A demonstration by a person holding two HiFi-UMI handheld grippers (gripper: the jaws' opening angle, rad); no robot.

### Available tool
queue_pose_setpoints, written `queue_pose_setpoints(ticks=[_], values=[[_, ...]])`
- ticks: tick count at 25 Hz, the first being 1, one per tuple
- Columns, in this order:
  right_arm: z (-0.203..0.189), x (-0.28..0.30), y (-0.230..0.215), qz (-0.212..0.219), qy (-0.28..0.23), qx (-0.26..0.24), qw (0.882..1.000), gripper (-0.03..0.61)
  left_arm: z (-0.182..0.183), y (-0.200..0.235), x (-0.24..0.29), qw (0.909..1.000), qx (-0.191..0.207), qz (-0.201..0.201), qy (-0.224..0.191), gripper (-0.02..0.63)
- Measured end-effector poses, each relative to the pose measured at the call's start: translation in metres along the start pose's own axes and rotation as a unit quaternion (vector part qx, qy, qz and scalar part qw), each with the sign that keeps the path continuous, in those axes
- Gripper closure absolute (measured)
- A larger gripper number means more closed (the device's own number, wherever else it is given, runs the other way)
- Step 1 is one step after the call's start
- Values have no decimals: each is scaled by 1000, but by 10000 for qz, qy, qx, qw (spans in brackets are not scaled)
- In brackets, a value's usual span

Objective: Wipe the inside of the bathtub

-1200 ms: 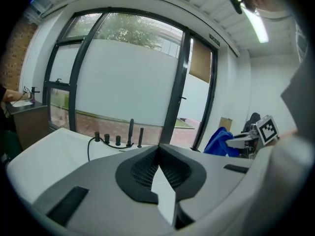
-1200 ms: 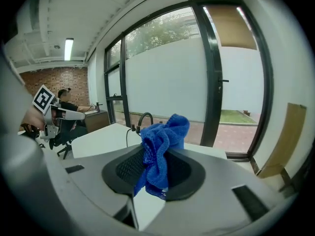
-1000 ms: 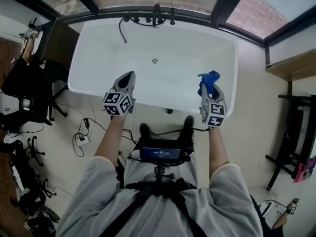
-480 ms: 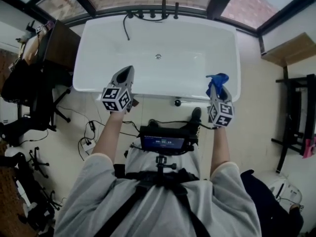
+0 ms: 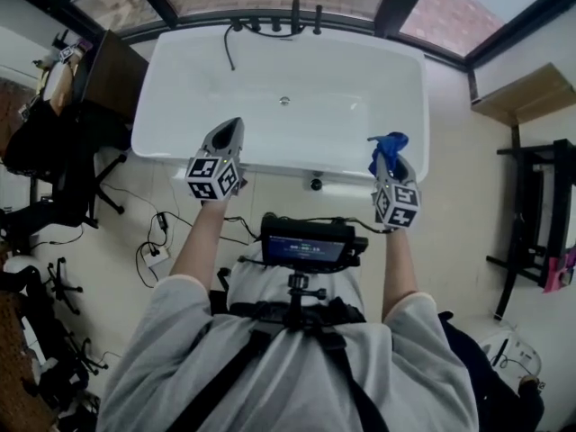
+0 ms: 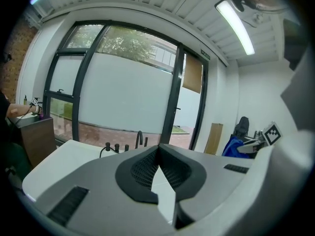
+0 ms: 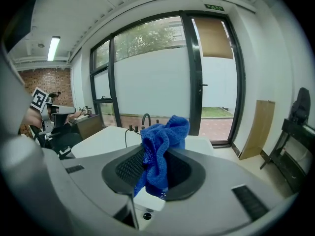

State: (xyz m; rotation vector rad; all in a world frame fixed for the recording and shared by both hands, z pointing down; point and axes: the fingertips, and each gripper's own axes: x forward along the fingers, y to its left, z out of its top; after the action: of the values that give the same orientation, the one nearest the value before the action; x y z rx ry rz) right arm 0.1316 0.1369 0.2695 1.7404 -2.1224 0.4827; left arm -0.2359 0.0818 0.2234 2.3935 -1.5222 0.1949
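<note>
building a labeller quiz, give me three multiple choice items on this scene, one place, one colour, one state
1. Where is the cloth? A in the right gripper B on the tub floor C on the rim
2. What colour is the bathtub? A black B white C green
3. The left gripper is: A wide open B shut on a sponge C shut, empty
Answers: 1 A, the cloth is pinched between its jaws; 2 B, white all over; 3 C, its jaws meet with nothing between.

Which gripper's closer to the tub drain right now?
Left. The left gripper is at the near rim of the tub, just left of the drain; the right gripper, shut on the blue cloth, is out toward its right end.
</note>
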Motion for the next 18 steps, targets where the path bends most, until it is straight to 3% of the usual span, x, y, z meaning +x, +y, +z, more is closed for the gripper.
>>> queue_pose_setpoints(ticks=[7, 18], values=[[2, -3, -19, 195, 27, 15, 9998, 465, -6, -23, -7, 9998, -102, 167, -39, 621], [-7, -17, -28, 116, -9, -54, 9999, 468, -13, -35, -21, 9997, -44, 246, 38, 621]])
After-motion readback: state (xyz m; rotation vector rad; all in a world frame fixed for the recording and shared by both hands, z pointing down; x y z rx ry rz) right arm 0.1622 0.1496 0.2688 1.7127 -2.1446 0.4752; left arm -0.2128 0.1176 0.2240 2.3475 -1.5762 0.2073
